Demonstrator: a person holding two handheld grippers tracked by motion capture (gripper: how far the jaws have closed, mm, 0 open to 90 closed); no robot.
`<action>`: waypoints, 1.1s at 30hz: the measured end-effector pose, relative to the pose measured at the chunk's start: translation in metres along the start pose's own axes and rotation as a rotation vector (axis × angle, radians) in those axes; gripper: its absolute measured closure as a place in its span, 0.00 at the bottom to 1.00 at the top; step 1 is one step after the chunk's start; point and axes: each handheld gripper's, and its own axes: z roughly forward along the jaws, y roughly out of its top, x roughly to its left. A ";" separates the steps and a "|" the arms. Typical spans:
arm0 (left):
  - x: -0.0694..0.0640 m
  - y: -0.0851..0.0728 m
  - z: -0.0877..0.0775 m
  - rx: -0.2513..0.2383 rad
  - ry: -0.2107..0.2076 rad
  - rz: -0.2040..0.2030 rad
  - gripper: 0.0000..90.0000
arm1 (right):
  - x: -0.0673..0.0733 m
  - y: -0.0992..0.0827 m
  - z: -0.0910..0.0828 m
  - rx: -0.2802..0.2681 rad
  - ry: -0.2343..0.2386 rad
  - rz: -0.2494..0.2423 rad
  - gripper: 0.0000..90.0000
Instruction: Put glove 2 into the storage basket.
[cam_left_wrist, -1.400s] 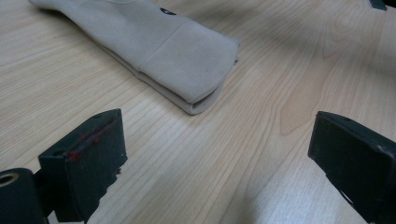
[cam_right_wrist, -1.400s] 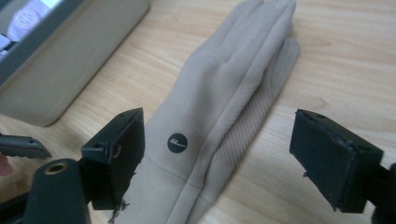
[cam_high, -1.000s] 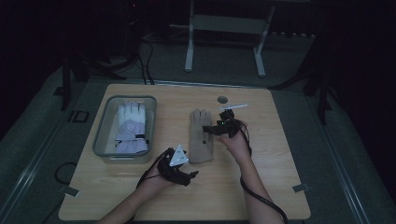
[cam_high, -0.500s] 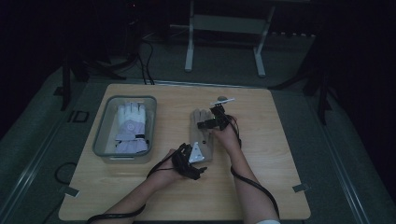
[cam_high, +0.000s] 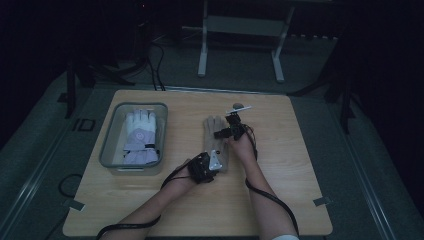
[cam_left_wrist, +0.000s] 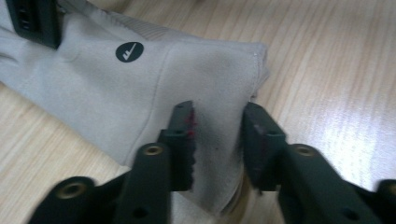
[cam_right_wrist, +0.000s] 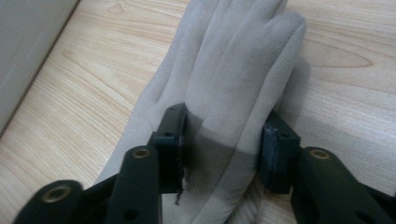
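A: Where is the beige glove (cam_high: 216, 142)?

B: Flat on the wooden tabletop (cam_high: 300, 165), near its middle, fingers pointing away from the person. It lies just right of the grey bin (cam_high: 107, 145), which holds a white and lilac glove (cam_high: 140, 137).

A: And the left gripper (cam_left_wrist: 217, 135)?

B: It sits at the cuff end, nearest the person. Its jaws have just been closing, and in the left gripper view a fold of the cuff stands pinched between the two pads. A round black logo (cam_left_wrist: 129, 52) shows on the fabric beyond them.

A: The right gripper (cam_right_wrist: 224, 140)?

B: Farther up, at the finger end. Its jaws have also just been closing; in the right gripper view they straddle the glove's fingers, with the pads against the fabric on both sides, so it grips the glove too.

A: Anything else on the tabletop?

B: A small round thing (cam_high: 238, 106) near the far edge, too dim to identify.
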 end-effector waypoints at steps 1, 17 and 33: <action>0.000 0.000 0.000 0.002 0.002 0.004 0.83 | -0.001 0.000 0.000 -0.003 0.004 0.001 0.70; -0.008 0.005 -0.030 -0.012 0.036 0.058 0.93 | 0.010 0.005 -0.013 -0.033 0.040 -0.006 0.83; 0.003 0.014 -0.078 -0.021 0.121 0.091 0.93 | 0.050 0.034 -0.050 -0.133 0.116 -0.072 0.84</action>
